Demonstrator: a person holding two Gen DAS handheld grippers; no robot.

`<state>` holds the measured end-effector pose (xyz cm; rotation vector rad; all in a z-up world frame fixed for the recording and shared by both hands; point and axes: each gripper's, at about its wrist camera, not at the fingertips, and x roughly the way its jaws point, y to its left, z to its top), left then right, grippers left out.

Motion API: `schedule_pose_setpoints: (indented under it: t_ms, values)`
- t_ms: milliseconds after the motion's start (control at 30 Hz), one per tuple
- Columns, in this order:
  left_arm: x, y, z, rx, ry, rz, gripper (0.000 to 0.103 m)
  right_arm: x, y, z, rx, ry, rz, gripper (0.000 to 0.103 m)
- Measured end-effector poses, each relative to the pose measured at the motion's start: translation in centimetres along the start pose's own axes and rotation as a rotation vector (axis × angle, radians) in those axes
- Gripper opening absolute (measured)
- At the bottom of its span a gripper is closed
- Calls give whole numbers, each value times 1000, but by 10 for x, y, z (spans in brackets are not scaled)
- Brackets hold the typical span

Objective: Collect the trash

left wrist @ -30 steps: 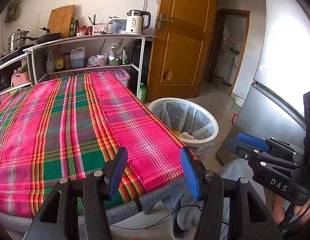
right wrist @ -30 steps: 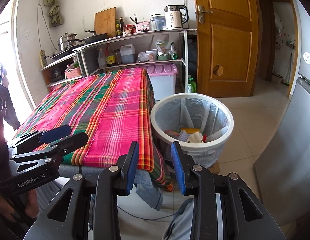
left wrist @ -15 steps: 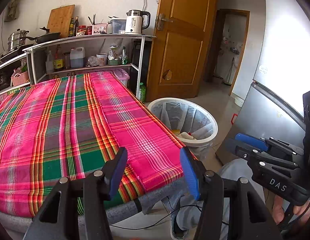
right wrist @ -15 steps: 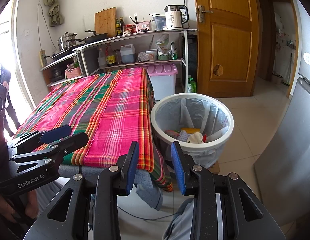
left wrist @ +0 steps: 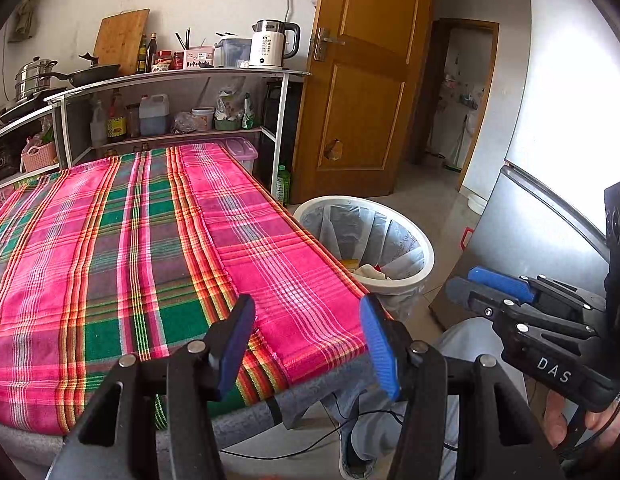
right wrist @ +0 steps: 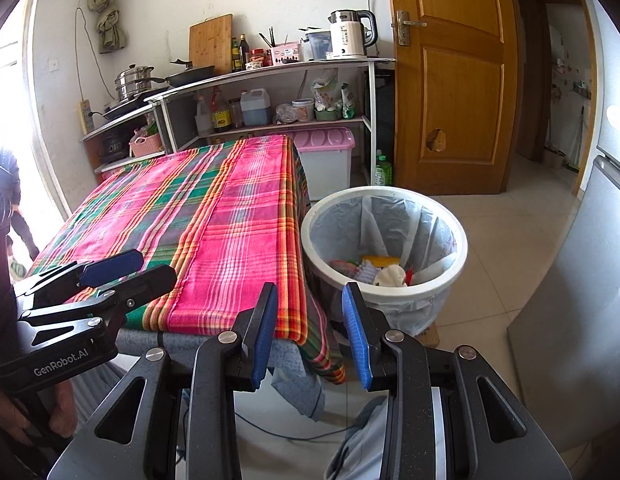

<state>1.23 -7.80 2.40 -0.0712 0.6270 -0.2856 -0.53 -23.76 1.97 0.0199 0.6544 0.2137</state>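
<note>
A white trash bin [left wrist: 423,240] [right wrist: 383,193] lined with a clear bag stands on the floor at the right side of the table. Paper and wrapper trash [right wrist: 385,274] [left wrist: 369,272] lies at its bottom. The table's red and green plaid cloth [left wrist: 130,240] [right wrist: 214,220] shows no loose item on it. My left gripper [left wrist: 306,340] hangs over the table's near right corner, open and holding nothing; in the right wrist view it [right wrist: 156,266] sits at the left. My right gripper [right wrist: 310,332] hovers before the table corner and bin, jaws apart with nothing between them, and appears at the right of the left wrist view [left wrist: 475,286].
A shelf unit [right wrist: 270,68] with a kettle, pots, bottles and a cutting board stands behind the table. A pink-lidded box [right wrist: 329,152], a green bottle [right wrist: 383,172], a wooden door [right wrist: 453,80] and a grey fridge [left wrist: 549,220] surround the bin. A cable [left wrist: 310,440] trails underfoot.
</note>
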Motion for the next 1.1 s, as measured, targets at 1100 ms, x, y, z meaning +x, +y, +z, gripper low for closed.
schedule_pose_setpoints:
  t_ms: [1100]
  values:
    - [3, -7, -4, 7, 3, -11, 57, 3, -3, 0, -3, 4, 3, 35]
